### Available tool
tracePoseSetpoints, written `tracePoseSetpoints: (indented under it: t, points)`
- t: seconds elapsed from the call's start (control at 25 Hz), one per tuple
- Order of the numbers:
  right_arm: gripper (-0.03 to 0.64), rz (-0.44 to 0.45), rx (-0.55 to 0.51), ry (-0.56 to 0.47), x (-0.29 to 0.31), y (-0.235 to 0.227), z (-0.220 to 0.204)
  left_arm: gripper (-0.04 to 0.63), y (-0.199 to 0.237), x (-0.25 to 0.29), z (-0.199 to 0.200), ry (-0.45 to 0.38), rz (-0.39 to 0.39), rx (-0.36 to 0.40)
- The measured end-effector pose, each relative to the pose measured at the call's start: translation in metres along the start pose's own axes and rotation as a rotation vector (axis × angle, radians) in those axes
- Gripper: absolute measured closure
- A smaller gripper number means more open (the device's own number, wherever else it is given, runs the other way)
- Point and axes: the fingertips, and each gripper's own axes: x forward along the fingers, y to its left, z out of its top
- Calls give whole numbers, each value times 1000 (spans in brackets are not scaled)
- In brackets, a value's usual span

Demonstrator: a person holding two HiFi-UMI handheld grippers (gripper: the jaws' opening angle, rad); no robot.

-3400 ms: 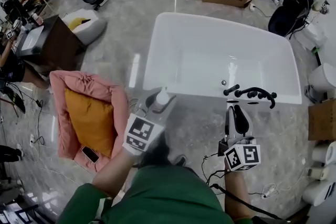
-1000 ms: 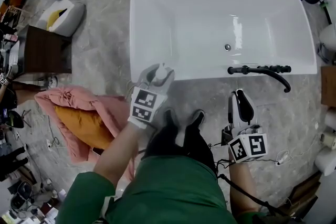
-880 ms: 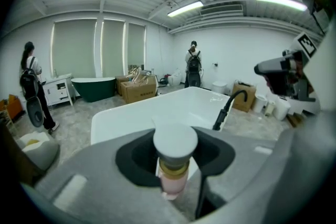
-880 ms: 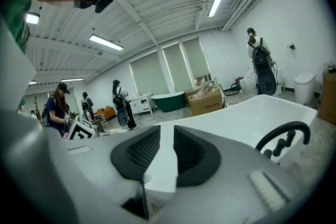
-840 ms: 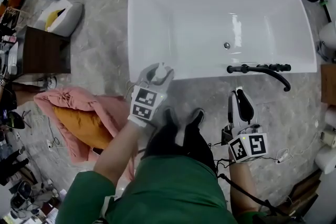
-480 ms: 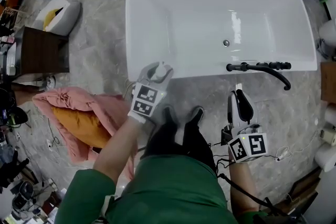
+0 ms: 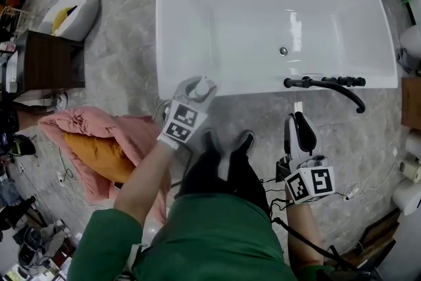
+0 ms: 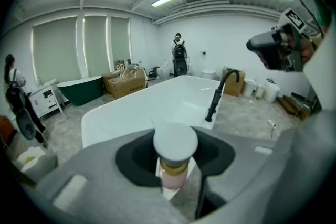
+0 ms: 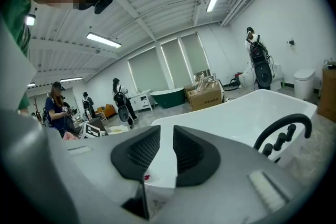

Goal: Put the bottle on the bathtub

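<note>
The bottle (image 7: 201, 85) has a white cap, a gold ring and a pink body (image 8: 174, 174). My left gripper (image 7: 199, 89) is shut on it, holding it upright over the near rim of the white bathtub (image 7: 230, 91), towards its left end. In the left gripper view the cap (image 8: 175, 142) sits between the dark pads, with the bathtub (image 8: 157, 105) behind. My right gripper (image 7: 299, 123) hangs lower right, over the floor in front of the black faucet (image 7: 325, 83). Its jaws stand nearly together with nothing between them (image 9: 167, 150).
A pink blanket with an orange cushion (image 7: 99, 149) lies on the floor to the left, beside a dark cabinet (image 7: 49, 61). The person's shoes (image 7: 227, 147) stand close to the tub. Cardboard boxes (image 8: 126, 83) and people (image 9: 58, 107) are further off in the room.
The person has stepped up to the tub. The left gripper has carried the bottle from over the floor to the tub's near rim. The right gripper stays low and shut.
</note>
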Motion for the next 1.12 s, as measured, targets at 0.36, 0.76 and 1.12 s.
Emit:
tracePoseSetpoints:
  t: [0.36, 0.76, 1.12]
  points:
    - [551, 10, 10, 9, 5, 1, -4, 445, -3, 8, -2, 9, -37, 31]
    - [552, 17, 14, 8, 6, 3, -6, 443, -6, 14, -16, 30, -39, 38]
    - [551, 29, 20, 8, 3, 12, -7, 439, 0, 12, -12, 30, -36, 45]
